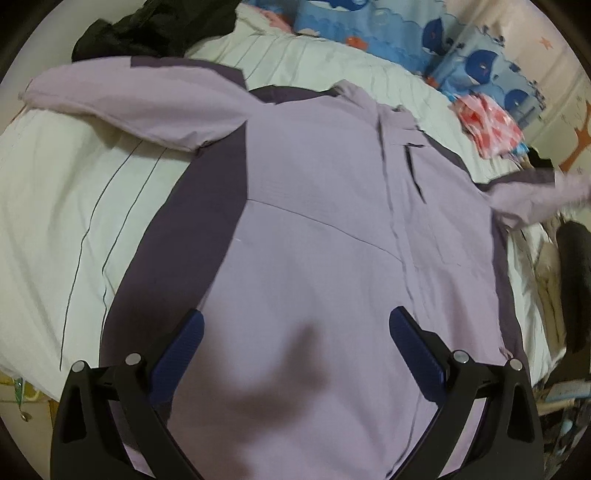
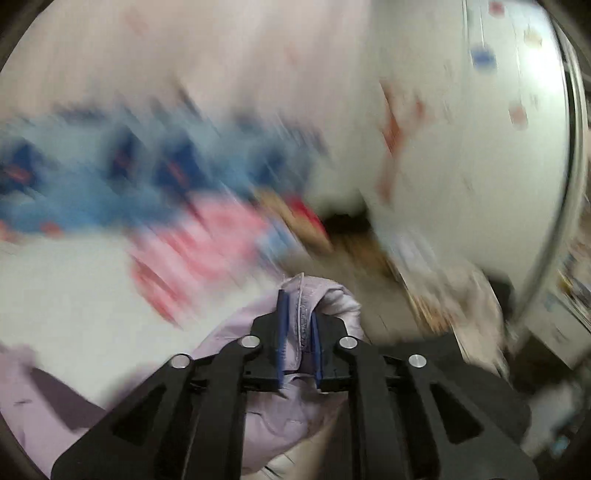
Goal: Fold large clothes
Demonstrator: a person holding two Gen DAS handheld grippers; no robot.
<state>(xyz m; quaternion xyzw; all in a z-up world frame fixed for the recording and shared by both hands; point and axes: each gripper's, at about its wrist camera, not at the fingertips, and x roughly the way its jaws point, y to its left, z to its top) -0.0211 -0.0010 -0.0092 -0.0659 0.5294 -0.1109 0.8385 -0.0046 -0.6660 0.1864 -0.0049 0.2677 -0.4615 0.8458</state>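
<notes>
Spread flat across a bed, a large lilac jacket with dark purple side panels lies front-up, filling most of the left wrist view. The bed has a pale cover with thin dark stripes. The left tool hovers over the jacket's lower body with its blue-padded fingers wide apart, gripping nothing; its shadow falls on the fabric between them. One sleeve lies folded across the upper left of the jacket. The other sleeve stretches away at the right edge, lifted off the bed and blurred.

In the right wrist view, the right tool is clamped on that sleeve's cuff, lilac fabric bunched between the closed blue pads. Everything else in this view is smeared by motion.

Around the jacket: a black garment heaped at the bed's far left corner, blue whale-print bedding along the far side, and pink-and-red patterned cloth near the right shoulder. A dark chair back stands beside the bed on the right.
</notes>
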